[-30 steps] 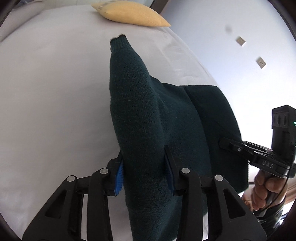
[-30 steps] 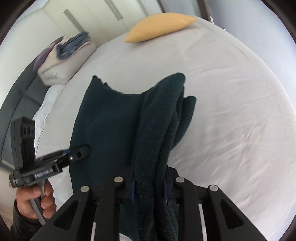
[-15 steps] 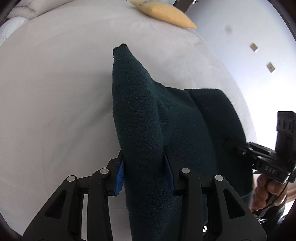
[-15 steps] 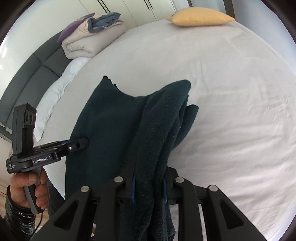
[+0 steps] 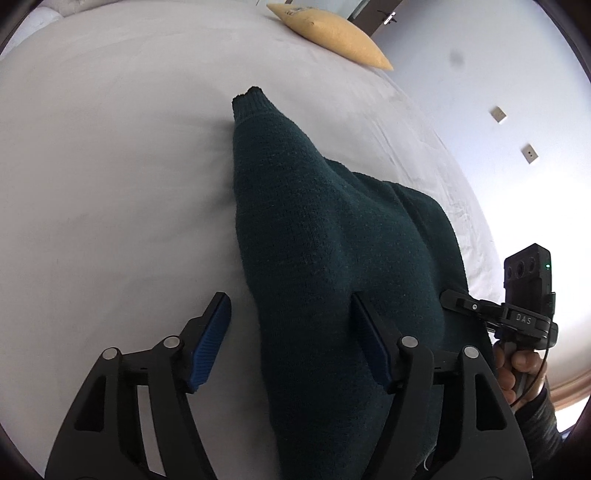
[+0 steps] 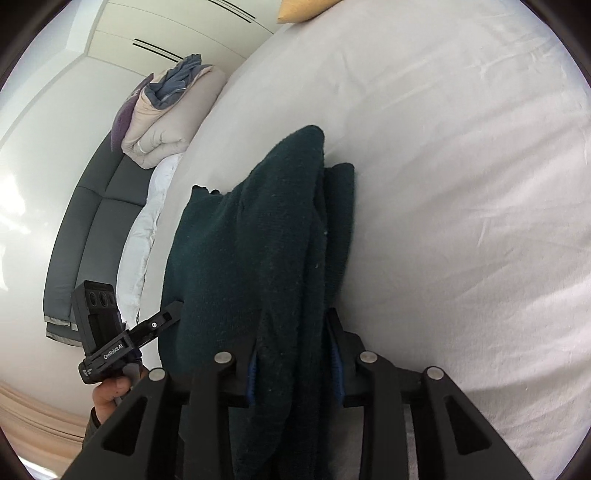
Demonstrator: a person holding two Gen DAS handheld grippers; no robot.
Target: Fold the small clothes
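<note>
Dark green sweater [image 5: 325, 258] on white bed [image 5: 110, 184], between both tongs | left tongs [image 5: 291, 332] just opened, pads clear of the knit | right tongs [image 6: 293, 363] opening, pads still touching the bunched fold | right view only: folded bedding [image 6: 166, 110], grey headboard [image 6: 85, 229] | yellow pillow [image 5: 332, 33] at far edge

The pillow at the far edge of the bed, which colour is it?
Mustard yellow; the pillow shows best in the left wrist view.
</note>
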